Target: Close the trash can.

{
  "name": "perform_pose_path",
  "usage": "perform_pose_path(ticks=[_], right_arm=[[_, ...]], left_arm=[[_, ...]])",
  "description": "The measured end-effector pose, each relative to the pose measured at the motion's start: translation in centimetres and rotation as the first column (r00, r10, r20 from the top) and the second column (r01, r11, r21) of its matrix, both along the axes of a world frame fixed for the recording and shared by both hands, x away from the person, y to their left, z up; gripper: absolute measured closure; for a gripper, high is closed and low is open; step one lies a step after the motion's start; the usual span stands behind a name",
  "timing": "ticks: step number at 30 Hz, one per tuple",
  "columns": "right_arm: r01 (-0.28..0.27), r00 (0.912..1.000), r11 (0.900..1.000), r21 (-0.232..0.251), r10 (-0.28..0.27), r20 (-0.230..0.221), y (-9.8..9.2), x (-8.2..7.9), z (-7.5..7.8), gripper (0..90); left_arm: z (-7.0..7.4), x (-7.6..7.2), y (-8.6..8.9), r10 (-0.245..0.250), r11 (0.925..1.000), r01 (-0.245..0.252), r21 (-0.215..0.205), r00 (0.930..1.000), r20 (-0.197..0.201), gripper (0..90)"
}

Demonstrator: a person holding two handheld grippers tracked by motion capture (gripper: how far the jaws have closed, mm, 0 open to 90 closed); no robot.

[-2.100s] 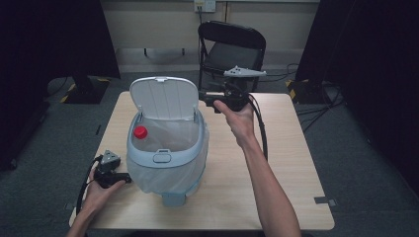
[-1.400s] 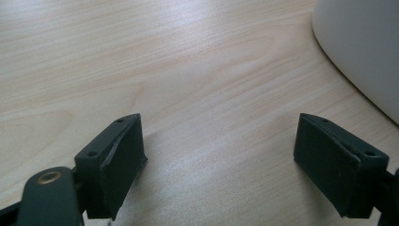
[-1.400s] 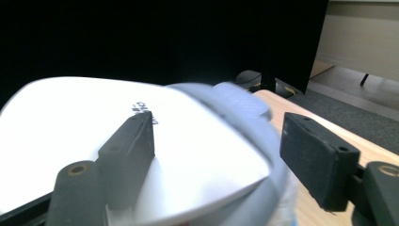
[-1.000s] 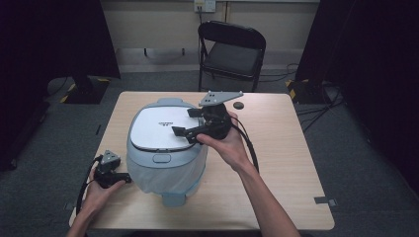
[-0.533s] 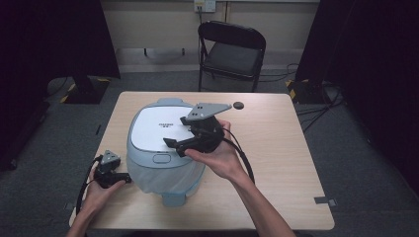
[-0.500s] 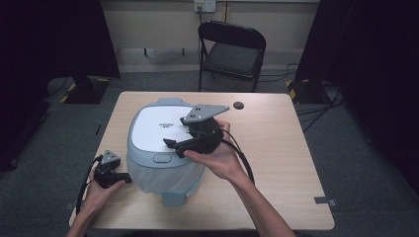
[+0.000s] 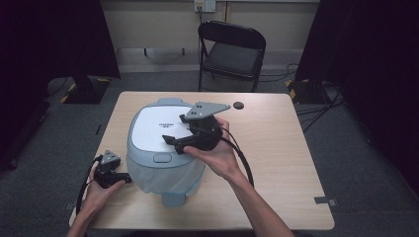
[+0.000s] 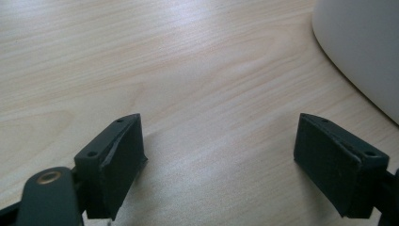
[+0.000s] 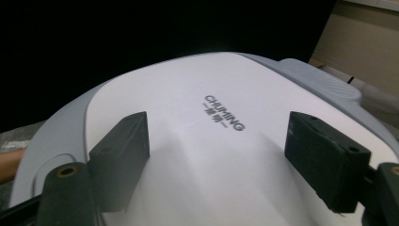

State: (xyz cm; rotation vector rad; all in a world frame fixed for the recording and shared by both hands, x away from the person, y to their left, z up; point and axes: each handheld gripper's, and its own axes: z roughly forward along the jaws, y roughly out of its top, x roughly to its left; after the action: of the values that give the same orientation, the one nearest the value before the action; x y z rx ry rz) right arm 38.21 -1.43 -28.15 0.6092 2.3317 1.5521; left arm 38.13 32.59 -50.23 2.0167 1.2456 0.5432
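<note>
A: Where's the right gripper now?

B: Over the rice cooker's white lid, jaws spread wide with nothing between them. In the right gripper view the pads sit just above the lid, either side of the printed brand name.

A: That lid stood upright two seconds ago.

B: Yes, and a red thing showed inside the pot. Now the lid lies flat on the blue-grey rice cooker in the middle of the wooden table, and the gripper has slid from the far edge toward the near latch button.

A: So closing is nearly done?

B: I'd judge so; only a firm press may remain.

A: And the left gripper?

B: Resting on the table just left of the cooker, jaws released and empty, exactly where it was
</note>
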Motion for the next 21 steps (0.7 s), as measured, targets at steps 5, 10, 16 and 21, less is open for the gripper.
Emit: perform_pose_path(ticks=[5, 10, 16, 21], right_arm=[[0.055, 0.9984, 0.998, 0.013, -0.055, -0.012, -1.0, 0.8, 0.0, 22.1], [0.119, 0.9928, 0.992, 0.035, -0.119, -0.019, -2.8, 1.6, -0.2, 21.0], [0.163, 0.9866, 0.985, 0.048, -0.163, -0.016, -4.7, 1.7, -0.5, 20.2], [0.197, 0.9804, 0.978, 0.074, -0.196, -0.021, -6.6, 1.6, -1.0, 20.1]], left_arm=[[0.0, 0.0, 0.0, 0.000, 1.0000, 0.000, 0.001, 1.0000, 0.000, 16.1], [0.0, 0.0, 0.0, 0.000, 1.0000, 0.000, 0.001, 1.0000, 0.000, 16.1], [0.0, 0.0, 0.0, 0.000, 1.0000, 0.000, 0.001, 1.0000, 0.000, 16.1], [0.0, 0.0, 0.0, 0.000, 1.0000, 0.000, 0.001, 1.0000, 0.000, 16.1]])
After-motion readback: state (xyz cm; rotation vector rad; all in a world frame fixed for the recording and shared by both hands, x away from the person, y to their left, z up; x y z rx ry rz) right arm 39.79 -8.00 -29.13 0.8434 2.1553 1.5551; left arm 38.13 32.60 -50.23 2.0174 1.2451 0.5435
